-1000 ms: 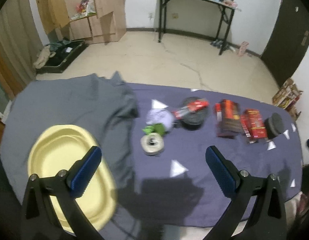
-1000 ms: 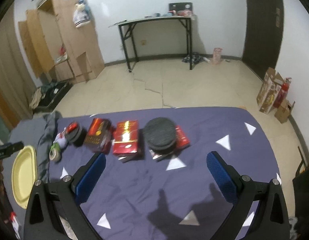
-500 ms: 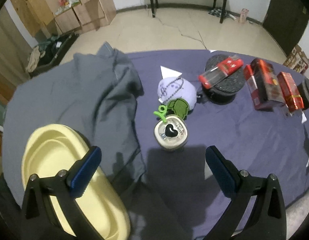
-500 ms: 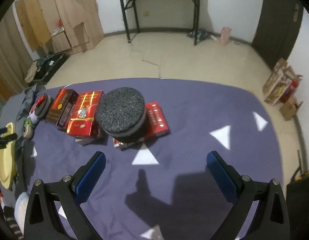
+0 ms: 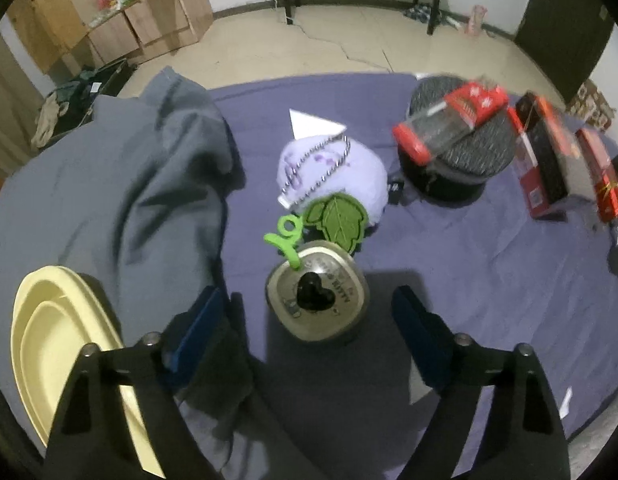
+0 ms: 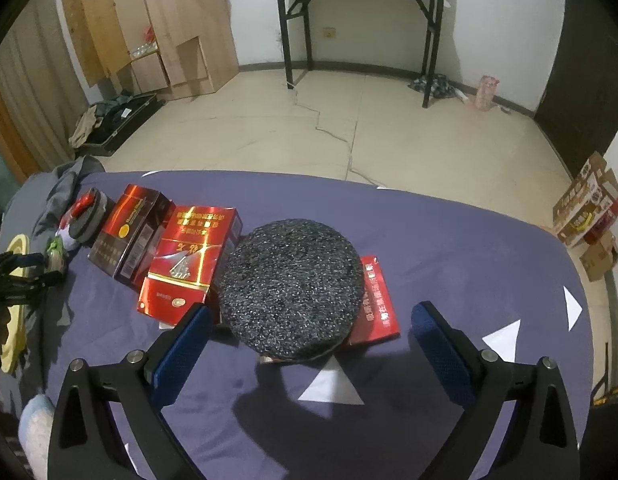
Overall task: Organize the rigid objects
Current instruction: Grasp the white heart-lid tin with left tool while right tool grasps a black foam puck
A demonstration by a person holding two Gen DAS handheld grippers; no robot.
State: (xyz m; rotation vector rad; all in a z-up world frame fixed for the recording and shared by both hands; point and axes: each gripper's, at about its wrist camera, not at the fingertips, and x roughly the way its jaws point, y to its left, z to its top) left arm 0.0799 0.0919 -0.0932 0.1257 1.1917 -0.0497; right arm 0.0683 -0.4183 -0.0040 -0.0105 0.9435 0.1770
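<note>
Metal, rounded-square tin with a black heart on its lid [image 5: 317, 295], on the purple-covered desk [image 5: 489, 280]: stiff, light, likely slick. My left gripper [image 5: 305, 322]: jaws just been closing, straddling it, not touching. Grip flat sides.

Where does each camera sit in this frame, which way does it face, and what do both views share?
Left wrist: on the left tongs, looking steeply down at the small tin between its blue pads; yellow tray at left. The jaws have just been closing, not yet touching the tin.
Right wrist: on the right tongs, facing the black round box; the left tongs show at the far left edge.
Shared: red boxes, yellow tray, purple cloth.
</note>
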